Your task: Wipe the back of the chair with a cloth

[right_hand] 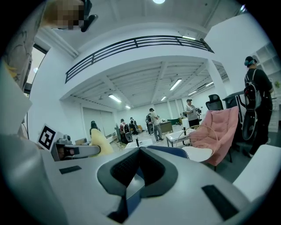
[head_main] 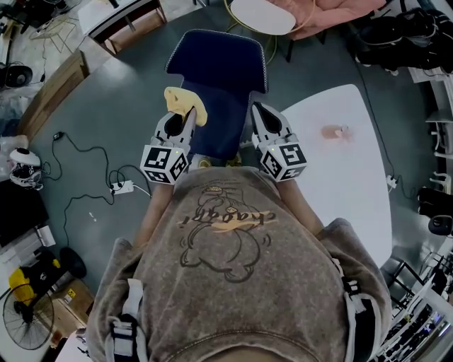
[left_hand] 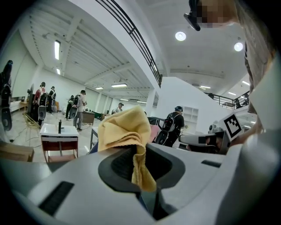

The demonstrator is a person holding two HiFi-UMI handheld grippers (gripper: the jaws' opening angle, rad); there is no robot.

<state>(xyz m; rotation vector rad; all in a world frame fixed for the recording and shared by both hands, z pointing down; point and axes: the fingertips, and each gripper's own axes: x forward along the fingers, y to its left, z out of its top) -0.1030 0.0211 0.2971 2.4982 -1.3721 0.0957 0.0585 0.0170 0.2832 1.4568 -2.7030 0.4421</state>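
A dark blue chair (head_main: 219, 71) stands right in front of me, its back (right_hand: 169, 150) towards the far side. My left gripper (head_main: 190, 113) is held over the chair's left side, shut on a crumpled yellow cloth (head_main: 185, 102). In the left gripper view the cloth (left_hand: 125, 132) bunches above the jaws and hangs down between them. My right gripper (head_main: 256, 107) hovers over the chair's right side, level with the left one. Its jaws meet at the tips with nothing between them, and the blue chair shows below.
A white table (head_main: 347, 141) stands close on the right. A pink armchair (right_hand: 219, 127) and a round white table (head_main: 262, 14) lie beyond the chair. On the grey floor at left are a cable with a power strip (head_main: 122, 187). Several people stand far off.
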